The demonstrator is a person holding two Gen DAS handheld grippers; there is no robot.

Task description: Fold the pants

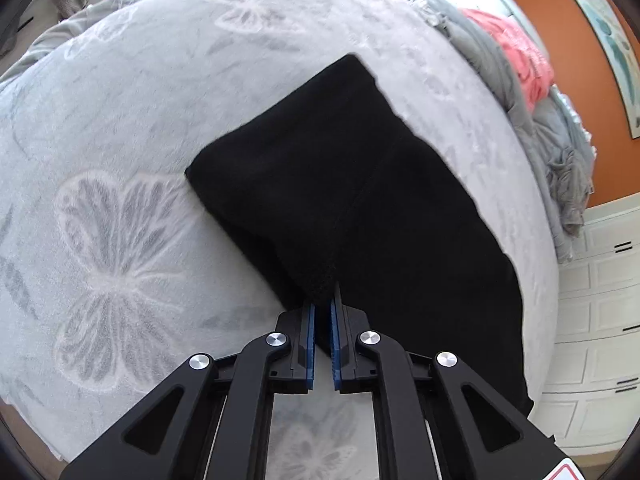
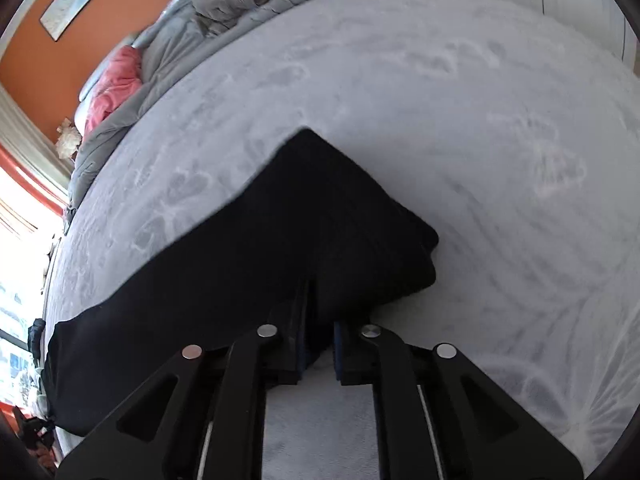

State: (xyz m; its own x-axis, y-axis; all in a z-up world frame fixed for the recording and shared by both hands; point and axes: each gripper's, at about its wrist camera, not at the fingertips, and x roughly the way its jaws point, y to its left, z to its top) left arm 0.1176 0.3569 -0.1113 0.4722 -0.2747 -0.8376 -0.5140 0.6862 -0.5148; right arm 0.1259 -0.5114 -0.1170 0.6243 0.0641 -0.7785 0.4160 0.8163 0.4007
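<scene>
Black pants [image 1: 352,184] lie folded over on a pale butterfly-print blanket [image 1: 120,160] covering a bed. In the left wrist view my left gripper [image 1: 322,304] is shut on the near edge of the pants, a pinch of black cloth caught between its blue pads. In the right wrist view the same pants [image 2: 280,240] stretch from the centre toward the lower left. My right gripper [image 2: 320,320] is shut on their near edge, its fingertips buried in the dark cloth and blurred.
Crumpled grey bedding [image 1: 480,56] and a pink blanket [image 1: 516,60] are piled at the bed's head against an orange wall [image 2: 40,64]. White drawers [image 1: 600,312] stand beside the bed. A bright window [image 2: 16,240] shows at the left of the right wrist view.
</scene>
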